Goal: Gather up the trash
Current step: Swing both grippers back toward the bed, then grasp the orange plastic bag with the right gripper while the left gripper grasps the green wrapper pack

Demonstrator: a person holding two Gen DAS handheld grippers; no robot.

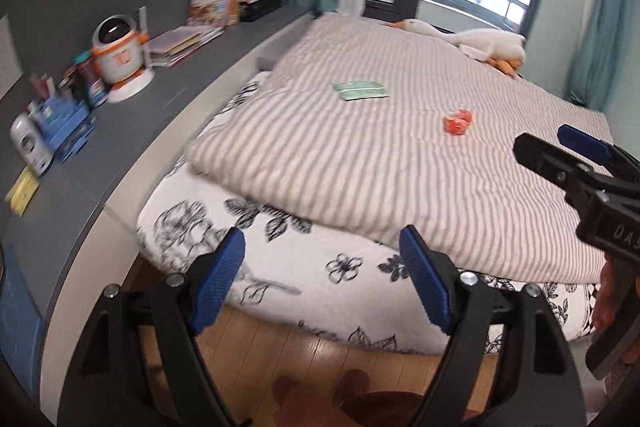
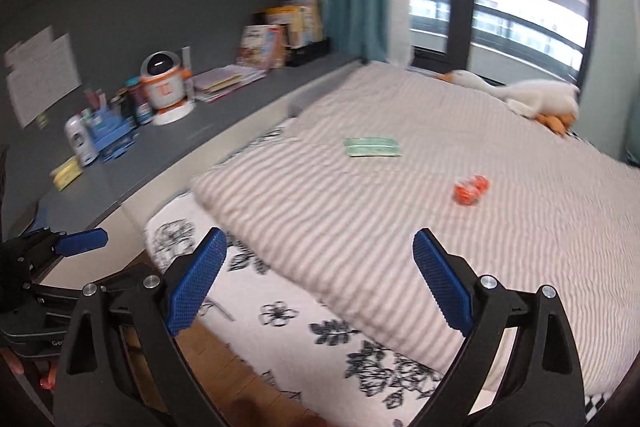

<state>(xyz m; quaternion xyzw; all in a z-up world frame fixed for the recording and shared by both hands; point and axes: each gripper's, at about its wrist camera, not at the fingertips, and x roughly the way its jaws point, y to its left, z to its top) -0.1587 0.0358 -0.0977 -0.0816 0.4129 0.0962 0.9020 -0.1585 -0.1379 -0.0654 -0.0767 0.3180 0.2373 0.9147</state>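
Note:
Two pieces of trash lie on the striped quilt point(image 1: 360, 163) of a bed: a flat green packet point(image 1: 361, 90) point(image 2: 373, 147) and, nearer to the right, a crumpled red wrapper point(image 1: 458, 122) point(image 2: 471, 189). My left gripper point(image 1: 320, 267) hovers open over the bed's near edge with nothing between its blue pads. My right gripper point(image 2: 320, 279) is also open and empty, short of the quilt. Each gripper shows in the other's view: the right gripper point(image 1: 556, 147) at the right edge, the left gripper point(image 2: 76, 245) at the left edge. Both pieces lie well beyond the fingertips.
A grey ledge point(image 1: 132, 131) runs along the bed's left side with a toy robot point(image 1: 120, 55), books point(image 1: 216, 3), a blue organiser point(image 1: 64, 123) and a bottle. A white plush goose point(image 1: 480, 45) lies at the far end by the window. A floral sheet point(image 1: 312, 267) overhangs the wooden floor point(image 1: 280, 347).

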